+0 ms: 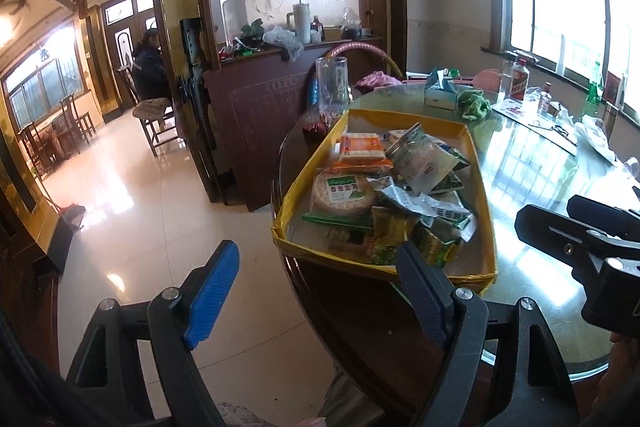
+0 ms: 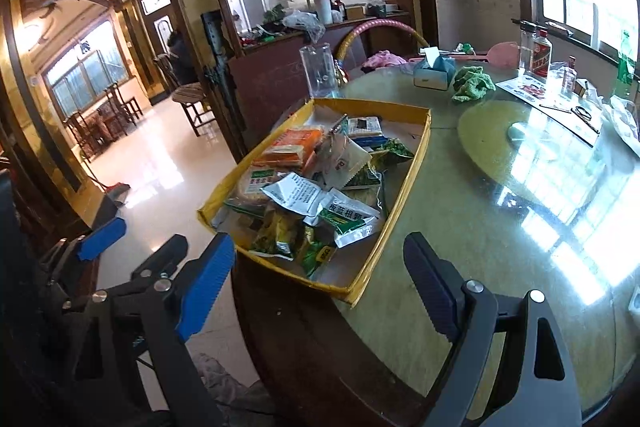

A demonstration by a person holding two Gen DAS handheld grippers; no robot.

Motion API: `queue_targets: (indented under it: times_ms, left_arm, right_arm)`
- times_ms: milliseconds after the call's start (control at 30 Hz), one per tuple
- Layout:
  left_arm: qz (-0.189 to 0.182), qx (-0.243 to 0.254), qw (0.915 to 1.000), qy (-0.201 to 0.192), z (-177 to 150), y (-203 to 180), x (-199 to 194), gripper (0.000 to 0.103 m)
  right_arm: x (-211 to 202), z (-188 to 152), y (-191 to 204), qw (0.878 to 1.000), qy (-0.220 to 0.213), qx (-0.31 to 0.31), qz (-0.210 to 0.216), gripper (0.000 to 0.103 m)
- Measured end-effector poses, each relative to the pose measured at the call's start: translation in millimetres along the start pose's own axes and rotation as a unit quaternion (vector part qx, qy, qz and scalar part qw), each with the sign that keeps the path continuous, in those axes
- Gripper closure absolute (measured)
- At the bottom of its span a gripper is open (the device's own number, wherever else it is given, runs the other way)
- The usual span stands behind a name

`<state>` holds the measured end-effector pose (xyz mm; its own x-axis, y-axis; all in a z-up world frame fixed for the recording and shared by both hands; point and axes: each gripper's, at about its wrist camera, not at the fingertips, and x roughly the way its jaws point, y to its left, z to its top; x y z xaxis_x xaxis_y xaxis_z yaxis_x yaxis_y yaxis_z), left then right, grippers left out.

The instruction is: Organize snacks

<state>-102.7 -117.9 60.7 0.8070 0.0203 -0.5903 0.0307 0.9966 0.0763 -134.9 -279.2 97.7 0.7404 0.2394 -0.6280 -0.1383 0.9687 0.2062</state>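
Observation:
A shallow yellow box (image 1: 340,257) (image 2: 400,199) sits at the near left edge of a round glass-topped table (image 2: 480,247). A loose heap of snack packets fills it: a round cracker pack with a green label (image 1: 344,195), an orange pack (image 1: 362,147) (image 2: 294,145), a clear packet (image 1: 424,155) and white sachets with green print (image 2: 344,215). My left gripper (image 1: 320,291) (image 2: 136,247) hangs open over the floor and table edge, short of the box. Over the table to the box's right, my right gripper (image 2: 320,287) (image 1: 552,215) is also open. Neither holds anything.
Behind the box stands a clear pitcher (image 1: 332,87) (image 2: 320,75). Farther back lie a tissue box (image 1: 440,91), a green cloth (image 2: 472,83) and bottles (image 2: 540,51). A glass turntable (image 2: 520,147) covers the table's middle. A chair (image 1: 156,115) and a distant person (image 1: 150,63) are left.

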Motion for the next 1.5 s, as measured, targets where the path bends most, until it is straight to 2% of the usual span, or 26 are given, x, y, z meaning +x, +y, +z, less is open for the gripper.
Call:
queue_targets:
  times_ms: [200, 667, 1167, 1500]
  left_arm:
    - [0.007, 0.005, 0.9999, 0.006, -2.2, 0.6, 9.8, 0.022]
    - [0.021, 0.008, 0.9997, 0.012, -2.5, -1.3, 15.7, 0.022]
    - [0.028, 0.016, 0.9995, 0.001, -1.7, -6.6, 10.7, 0.022]
    - [0.021, 0.017, 0.9995, 0.015, -0.5, -6.0, 21.7, 0.022]
  right_arm:
    - [12.4, -2.1, 6.0, 0.999, 0.0, -0.019, -0.028, 0.016]
    - [19.8, -2.1, 6.5, 1.0, 0.005, -0.02, -0.021, 0.016]
    - [16.6, -3.5, 9.6, 1.0, -0.001, -0.018, -0.02, 0.016]
    - [21.6, -1.5, 10.0, 1.0, 0.008, -0.017, -0.023, 0.016]
